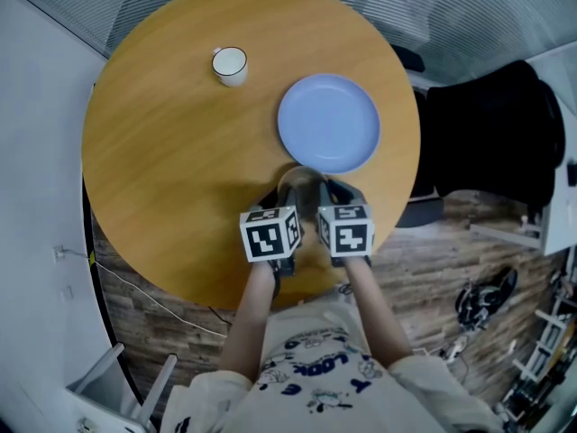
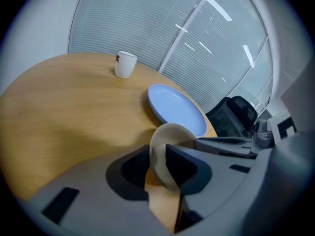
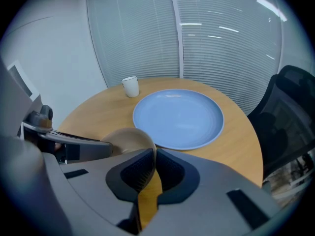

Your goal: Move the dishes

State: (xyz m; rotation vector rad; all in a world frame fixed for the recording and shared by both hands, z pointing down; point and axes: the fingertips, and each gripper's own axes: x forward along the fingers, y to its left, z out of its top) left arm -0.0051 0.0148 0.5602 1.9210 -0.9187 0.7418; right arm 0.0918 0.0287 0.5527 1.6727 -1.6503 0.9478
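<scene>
A beige bowl (image 1: 301, 182) sits near the front edge of the round wooden table (image 1: 171, 152), just in front of a light blue plate (image 1: 328, 122). My left gripper (image 1: 273, 200) is shut on the bowl's left rim (image 2: 160, 151). On the opposite rim (image 3: 129, 137), my right gripper (image 1: 334, 197) is shut too. A white cup (image 1: 229, 65) stands at the far left of the table. Ahead of my left gripper (image 2: 157, 165) lie the plate (image 2: 177, 109) and the cup (image 2: 124, 64). Past my right gripper (image 3: 150, 167), the plate (image 3: 178, 117) fills the middle, with the cup (image 3: 130, 86) behind it.
A black office chair (image 1: 491, 142) stands against the table's right side. Window blinds (image 3: 216, 38) run behind the table. A white chair frame (image 1: 117, 386) is on the wood floor at lower left, and cables and gear (image 1: 487, 300) lie at lower right.
</scene>
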